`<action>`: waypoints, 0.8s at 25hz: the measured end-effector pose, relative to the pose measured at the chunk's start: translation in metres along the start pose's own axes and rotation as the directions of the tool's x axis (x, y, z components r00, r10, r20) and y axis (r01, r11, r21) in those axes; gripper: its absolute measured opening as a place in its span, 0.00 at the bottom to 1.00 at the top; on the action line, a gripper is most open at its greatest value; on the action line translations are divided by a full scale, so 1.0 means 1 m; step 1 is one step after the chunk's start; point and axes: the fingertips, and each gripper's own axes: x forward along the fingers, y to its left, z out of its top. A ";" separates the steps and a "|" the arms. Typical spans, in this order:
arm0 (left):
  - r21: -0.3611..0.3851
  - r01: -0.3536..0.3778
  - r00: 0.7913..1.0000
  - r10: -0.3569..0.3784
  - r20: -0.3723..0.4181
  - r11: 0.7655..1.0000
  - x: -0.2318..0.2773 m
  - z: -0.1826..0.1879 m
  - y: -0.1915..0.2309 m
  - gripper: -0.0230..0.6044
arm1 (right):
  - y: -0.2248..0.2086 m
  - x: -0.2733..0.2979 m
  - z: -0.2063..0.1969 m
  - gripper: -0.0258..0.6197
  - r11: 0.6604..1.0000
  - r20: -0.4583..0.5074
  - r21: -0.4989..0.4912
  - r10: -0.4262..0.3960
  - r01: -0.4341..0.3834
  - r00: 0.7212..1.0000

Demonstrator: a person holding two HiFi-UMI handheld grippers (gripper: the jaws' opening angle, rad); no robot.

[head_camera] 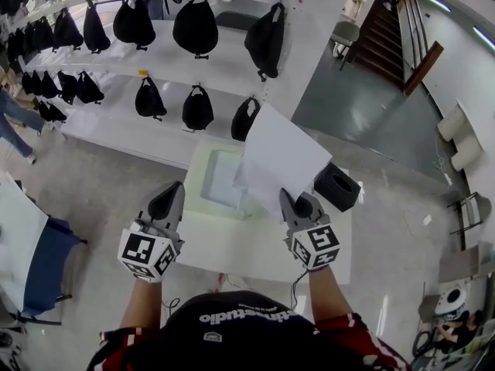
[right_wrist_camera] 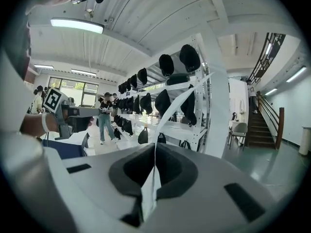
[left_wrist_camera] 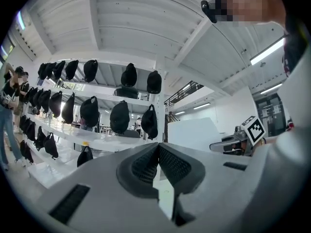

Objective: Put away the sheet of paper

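On the far left, a white rack of shelves (head_camera: 116, 60) hung with black bags (head_camera: 195, 25) runs along behind the work area. Nearer, the left gripper (head_camera: 165, 201) hangs level above the near-left part of the white table (head_camera: 247, 247). Its fingers are clenched together with nothing between them, so it looks idle for now.

Just beyond it, in the far-middle of the table, sits a shallow pale tray (head_camera: 196, 170), open at the top.

To the right of the tray, the right gripper (head_camera: 298, 204) has its fingers clamped on the near edge of the sheet of paper (head_camera: 282, 153). The sheet is off the table. It stands up in the air and leans away toward the far side, slightly curled, with its free end overlapping the tray's right edge from above. A small black box (head_camera: 336, 185) rests on the table just to the right of the sheet.

I'd say this is the carrying step: the paper is picked up but not yet put down. The tray looks the likely home for it, though that is a guess. Next, the sheet needs bringing over the tray and tipping flat, with the floppy free end kept from folding under. Only then should the fingers let go, and the empty left gripper could steady the far edge.
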 end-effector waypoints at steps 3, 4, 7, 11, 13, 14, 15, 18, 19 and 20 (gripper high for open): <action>0.003 -0.017 1.000 0.017 -0.007 1.000 0.007 -0.002 0.003 0.04 | -0.007 0.014 -0.009 0.04 1.000 -0.016 0.008 0.021 -0.021 1.000; 0.004 -0.022 1.000 0.022 -0.011 1.000 0.009 -0.003 0.004 0.04 | -0.009 0.017 -0.013 0.04 1.000 -0.022 0.013 0.028 -0.027 0.999; 0.005 -0.038 0.999 0.038 -0.019 0.999 0.013 -0.004 0.009 0.04 | -0.012 0.028 -0.025 0.04 0.999 -0.045 0.028 0.046 -0.045 0.998; 0.009 -0.053 0.998 0.054 -0.021 0.999 0.017 -0.003 0.015 0.04 | -0.016 0.045 -0.042 0.04 0.997 -0.074 0.047 0.071 -0.068 0.995; 0.010 -0.057 0.998 0.057 -0.025 0.998 0.019 -0.004 0.014 0.04 | -0.017 0.052 -0.053 0.04 0.996 -0.093 0.048 0.081 -0.076 0.992; 0.010 -0.058 0.998 0.059 -0.029 0.998 0.020 -0.005 0.014 0.04 | -0.018 0.055 -0.059 0.04 0.996 -0.102 0.048 0.084 -0.079 0.991; 0.011 -0.059 0.998 0.059 -0.032 0.998 0.021 -0.005 0.014 0.04 | -0.019 0.058 -0.065 0.04 0.995 -0.111 0.048 0.087 -0.082 0.990; 0.013 -0.063 0.997 0.063 -0.038 0.998 0.022 -0.006 0.014 0.04 | -0.020 0.068 -0.080 0.04 0.995 -0.136 0.050 0.094 -0.088 0.986; 0.013 -0.064 0.997 0.064 -0.039 0.998 0.023 -0.007 0.014 0.04 | -0.020 0.070 -0.085 0.04 0.995 -0.144 0.053 0.097 -0.090 0.985; 0.014 -0.065 0.997 0.066 -0.041 0.998 0.023 -0.007 0.014 0.04 | -0.020 0.073 -0.090 0.04 0.994 -0.151 0.056 0.100 -0.093 0.983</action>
